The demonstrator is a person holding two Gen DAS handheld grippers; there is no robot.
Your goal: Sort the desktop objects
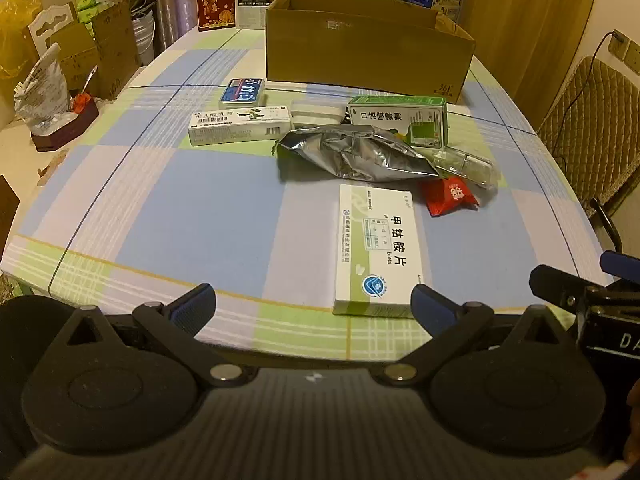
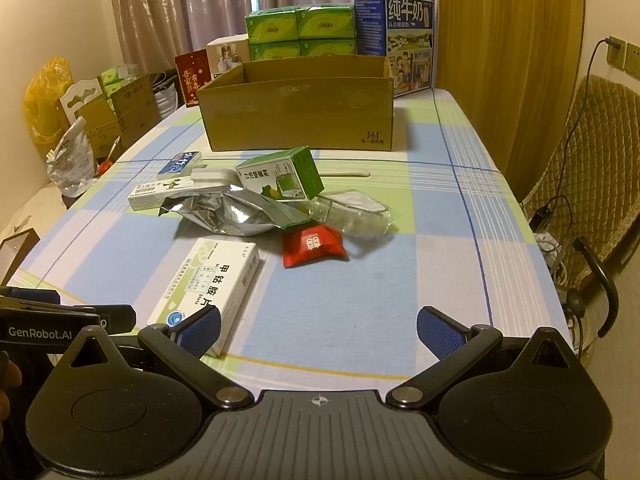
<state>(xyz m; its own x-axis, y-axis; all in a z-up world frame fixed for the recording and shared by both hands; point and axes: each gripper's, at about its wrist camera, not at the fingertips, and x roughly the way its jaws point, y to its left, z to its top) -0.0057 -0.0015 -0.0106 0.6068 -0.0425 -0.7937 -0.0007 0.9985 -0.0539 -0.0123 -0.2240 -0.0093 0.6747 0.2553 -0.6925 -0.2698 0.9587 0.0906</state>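
A pile of small things lies mid-table: a white-green tablet box (image 1: 376, 248) (image 2: 208, 284) nearest me, a red sachet (image 1: 450, 197) (image 2: 312, 245), a crumpled silver foil bag (image 1: 352, 156) (image 2: 228, 210), a green spray box (image 1: 400, 120) (image 2: 282, 174), a long white ointment box (image 1: 240, 125) (image 2: 154, 194), a blue tin (image 1: 243, 91) (image 2: 180, 163) and a clear plastic wrapper (image 1: 466, 166) (image 2: 356, 212). An open cardboard box (image 1: 368, 48) (image 2: 298, 108) stands behind them. My left gripper (image 1: 314, 308) is open over the near table edge. My right gripper (image 2: 318, 332) is open too, its left finger beside the tablet box.
The checked tablecloth (image 2: 400, 280) covers the table. Green cartons (image 2: 300, 30) and a blue milk carton (image 2: 400, 36) stand behind the cardboard box. A padded chair (image 2: 592, 168) is at the right, boxes and bags (image 1: 80, 60) at the left.
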